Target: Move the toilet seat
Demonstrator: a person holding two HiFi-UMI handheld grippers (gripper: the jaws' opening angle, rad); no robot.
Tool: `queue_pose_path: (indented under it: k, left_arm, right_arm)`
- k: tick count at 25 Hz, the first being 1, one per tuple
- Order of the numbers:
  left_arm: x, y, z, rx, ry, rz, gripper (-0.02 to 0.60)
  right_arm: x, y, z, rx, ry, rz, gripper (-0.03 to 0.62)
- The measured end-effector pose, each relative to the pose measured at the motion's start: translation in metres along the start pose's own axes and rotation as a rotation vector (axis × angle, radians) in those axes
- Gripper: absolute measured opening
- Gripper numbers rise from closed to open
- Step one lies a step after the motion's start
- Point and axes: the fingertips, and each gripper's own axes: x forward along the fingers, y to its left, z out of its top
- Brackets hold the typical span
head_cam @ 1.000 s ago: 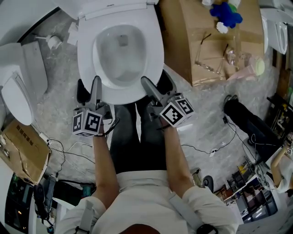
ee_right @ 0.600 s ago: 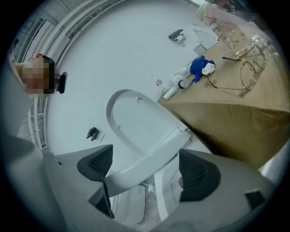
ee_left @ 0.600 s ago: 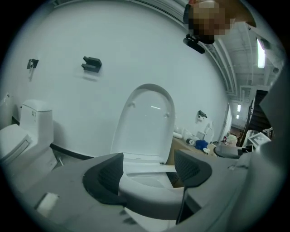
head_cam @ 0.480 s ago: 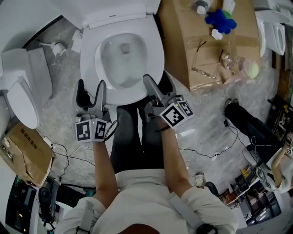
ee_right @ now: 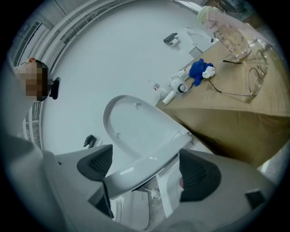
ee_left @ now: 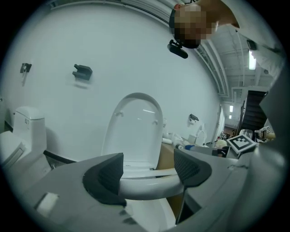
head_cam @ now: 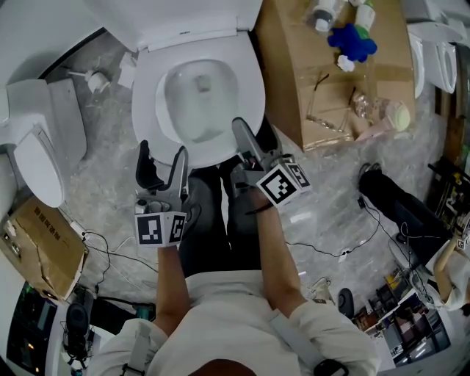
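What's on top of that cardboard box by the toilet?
On the box: a blue thing, glasses, white bottles and some clear plastic. What the box holds is covered.

The white, oval-ring toilet seat (head_cam: pixel 145 95) lies nearly flat over the bowl (head_cam: pixel 198 103), its front edge lifted slightly clear.

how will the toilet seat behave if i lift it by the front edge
The toilet seat looks like a rigid moulded ring, so it probably won't flex. Its glossy white surface may be slippery. It seems hinged at the back below the upright lid, so it should swing up, not come free.
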Motion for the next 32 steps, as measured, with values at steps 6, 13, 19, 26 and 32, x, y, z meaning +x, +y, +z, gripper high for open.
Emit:
queue_pose_path:
  k: [6,13,19,26,32]
  left_arm:
    - [0.009,-0.011,0.013,0.003,-0.039,-0.048,0.389]
    - [0.019,-0.008,0.031,0.015,-0.051,-0.039,0.411]
    - [0.025,-0.007,0.041,0.019,-0.045,-0.041,0.414]
    - [0.032,-0.005,0.053,0.024,-0.038,-0.042,0.417]
    - [0.04,-0.002,0.066,0.028,-0.049,-0.039,0.417]
  right_arm:
    - [0.004,0.005,0.008,0.016,-0.013,-0.008,0.466]
    - [0.012,0.015,0.017,0.066,-0.059,0.009,0.467]
    - [0.012,0.016,0.024,0.075,-0.086,-0.038,0.466]
    - [0.014,0.02,0.037,0.051,-0.131,-0.083,0.466]
    - [0.023,0.041,0.061,-0.289,-0.113,-0.083,0.468]
